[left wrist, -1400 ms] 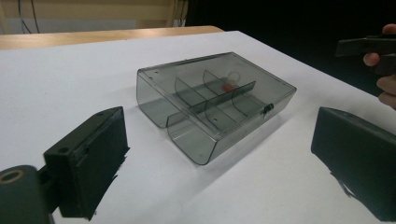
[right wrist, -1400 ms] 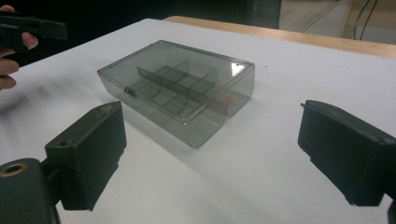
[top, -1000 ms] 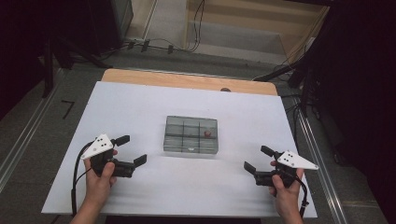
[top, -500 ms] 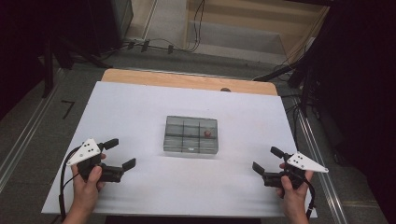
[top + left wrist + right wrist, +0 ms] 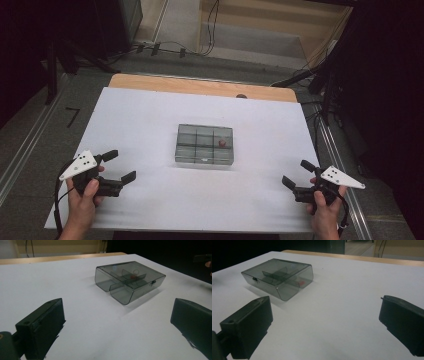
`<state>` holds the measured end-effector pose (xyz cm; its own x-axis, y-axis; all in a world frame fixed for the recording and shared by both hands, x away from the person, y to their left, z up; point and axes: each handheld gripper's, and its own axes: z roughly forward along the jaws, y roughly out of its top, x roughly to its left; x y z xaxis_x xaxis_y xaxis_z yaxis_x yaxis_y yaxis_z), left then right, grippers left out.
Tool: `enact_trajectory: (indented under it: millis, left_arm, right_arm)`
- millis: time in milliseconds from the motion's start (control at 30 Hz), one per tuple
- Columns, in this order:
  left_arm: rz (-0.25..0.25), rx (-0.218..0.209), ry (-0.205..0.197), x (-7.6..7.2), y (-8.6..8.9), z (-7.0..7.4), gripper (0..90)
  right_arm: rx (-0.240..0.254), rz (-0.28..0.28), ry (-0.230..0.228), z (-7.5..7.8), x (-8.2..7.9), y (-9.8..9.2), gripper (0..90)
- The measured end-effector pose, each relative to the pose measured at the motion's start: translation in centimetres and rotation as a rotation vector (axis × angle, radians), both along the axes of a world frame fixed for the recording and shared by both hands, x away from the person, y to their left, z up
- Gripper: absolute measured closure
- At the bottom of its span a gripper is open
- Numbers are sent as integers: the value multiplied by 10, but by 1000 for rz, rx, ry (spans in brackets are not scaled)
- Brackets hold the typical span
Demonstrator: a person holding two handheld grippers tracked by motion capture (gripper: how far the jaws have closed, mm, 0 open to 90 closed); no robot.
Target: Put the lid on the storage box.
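Both tongs are spread wide and hold nothing: the left tongs (image 5: 120, 166) hover over the near left of the white table (image 5: 140, 120), the right tongs (image 5: 298, 173) over the near right. Between them, well apart from each, a closed smoky plastic box (image 5: 205, 145) with dividers sits mid-table, a small red item (image 5: 222, 143) inside one compartment. This looks like the approach stage; next, the tongs likely need to reach the box and work its front latch (image 5: 152, 282).
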<state>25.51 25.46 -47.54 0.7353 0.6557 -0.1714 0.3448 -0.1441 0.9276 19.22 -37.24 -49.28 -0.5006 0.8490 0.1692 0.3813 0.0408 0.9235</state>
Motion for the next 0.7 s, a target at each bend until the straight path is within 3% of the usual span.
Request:
enact_trajectory:
  millis: [300, 700]
  left_arm:
    - [29, -17, 9, 5, 17, -6, 0]
    - [50, -10, 26, 11, 16, -16, 0]
  right_arm:
    - [-36, -29, 10, -8, 0, -10, 0]
    - [-1, -51, 33, -19, 2, -19, 0]
